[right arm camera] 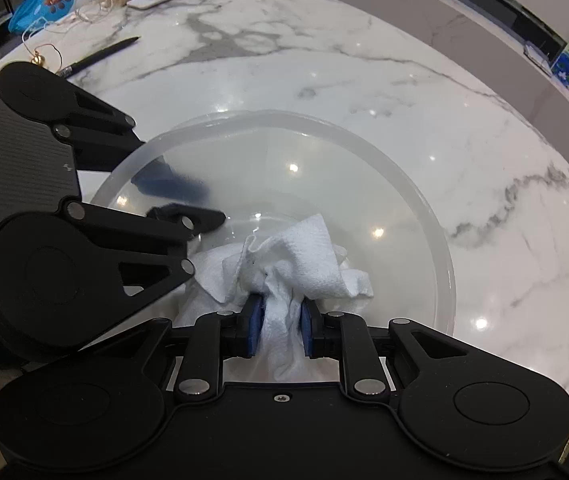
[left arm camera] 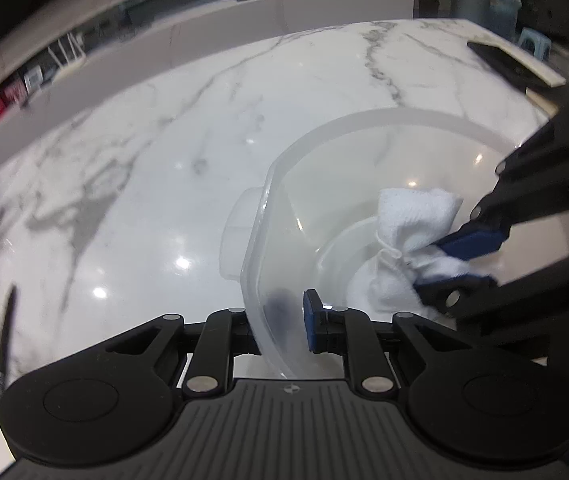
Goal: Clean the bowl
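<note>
left gripper (left arm camera: 284,320) fingers pinched the bowl (right arm camera: 416,208) wall (one pad inside, one outside) | right gripper (right arm camera: 280,322) fingers clamped on white cloth (right arm camera: 304,264), bowl floor just ahead of them, nearer this hand | pen (right arm camera: 100,56) well clear on counter (right arm camera: 364,80), nothing blocking
</note>
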`<action>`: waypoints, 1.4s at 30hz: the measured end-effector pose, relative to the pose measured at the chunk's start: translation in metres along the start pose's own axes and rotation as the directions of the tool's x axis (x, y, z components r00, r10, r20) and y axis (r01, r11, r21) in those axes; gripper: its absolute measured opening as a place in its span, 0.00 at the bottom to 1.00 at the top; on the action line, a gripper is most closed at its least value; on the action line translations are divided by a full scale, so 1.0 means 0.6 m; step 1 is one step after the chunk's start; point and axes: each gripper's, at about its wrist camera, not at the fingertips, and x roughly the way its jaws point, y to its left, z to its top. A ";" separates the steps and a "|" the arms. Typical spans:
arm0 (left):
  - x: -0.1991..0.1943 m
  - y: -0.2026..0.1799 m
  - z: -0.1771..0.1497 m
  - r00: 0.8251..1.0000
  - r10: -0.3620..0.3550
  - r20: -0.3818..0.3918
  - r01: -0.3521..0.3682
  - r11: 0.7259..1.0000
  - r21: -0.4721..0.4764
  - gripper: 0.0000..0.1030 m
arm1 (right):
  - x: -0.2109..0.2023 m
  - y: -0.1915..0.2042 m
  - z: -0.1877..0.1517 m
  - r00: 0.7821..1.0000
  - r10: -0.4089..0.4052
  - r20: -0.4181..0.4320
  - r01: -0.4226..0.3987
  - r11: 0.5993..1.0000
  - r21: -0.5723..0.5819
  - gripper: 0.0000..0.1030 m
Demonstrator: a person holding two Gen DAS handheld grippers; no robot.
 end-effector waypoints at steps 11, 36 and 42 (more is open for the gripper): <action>-0.044 0.029 0.008 0.999 -0.036 0.022 0.038 0.996 -0.075 0.42 | -0.044 -0.008 -0.003 0.994 0.046 0.101 -0.050 0.998 0.042 0.43; -0.166 0.045 -0.012 0.986 0.105 0.131 -0.088 0.988 -0.125 0.71 | -0.148 0.001 -0.036 0.970 -0.053 0.239 -0.003 0.973 0.229 0.55; -0.172 0.046 -0.050 0.991 0.070 0.116 -0.043 0.975 -0.219 0.73 | -0.180 0.030 -0.070 0.931 -0.145 0.336 0.037 0.951 0.307 0.78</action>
